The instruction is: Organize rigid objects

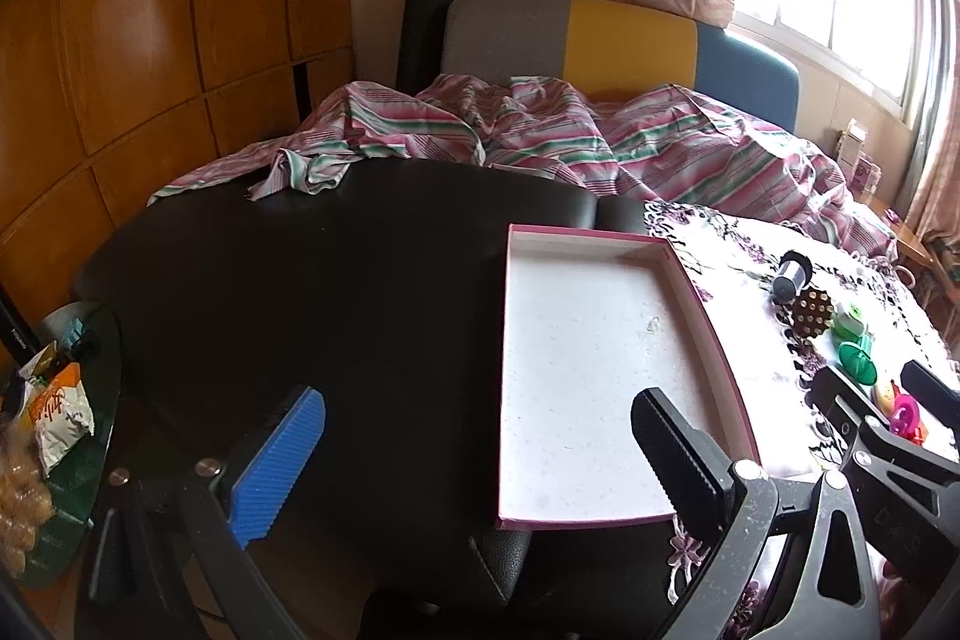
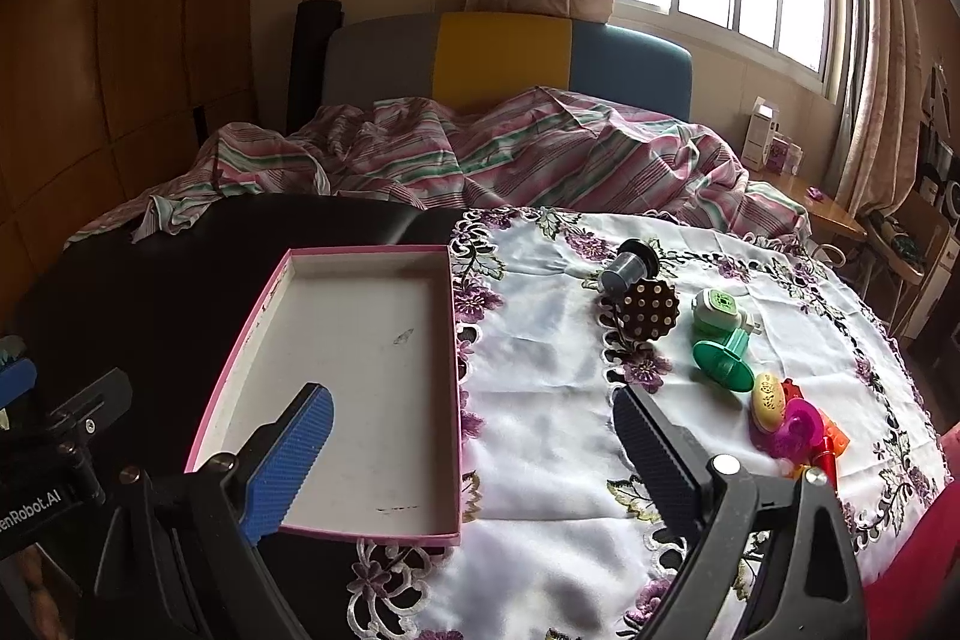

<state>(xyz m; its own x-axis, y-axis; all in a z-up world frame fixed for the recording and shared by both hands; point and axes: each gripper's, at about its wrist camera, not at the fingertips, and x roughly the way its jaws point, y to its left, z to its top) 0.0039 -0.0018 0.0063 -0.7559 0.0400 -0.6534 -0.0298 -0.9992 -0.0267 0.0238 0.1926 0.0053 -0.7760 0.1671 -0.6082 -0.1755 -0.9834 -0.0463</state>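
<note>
Since nothing lies in it yet, tray: empty, half on the dark table, half on the floral cloth.
Progress: seemingly at the start.
Left gripper: spread wide, holding nothing.
Right gripper: spread wide, holding nothing.
Toys: clustered on cloth right of tray, all still to move.

My right gripper hangs w/ jaws wide, nothing btwn them but bare cloth and the tray wall. Path to 12 o'clock is free over cloth. At 1–2 o'clock the toy cluster blocks: brown studded disc, green stamp, yellow egg. At 10–11 o'clock the tray interior is open. My left gripper, jaws wide, has free black tabletop at 11.
</note>
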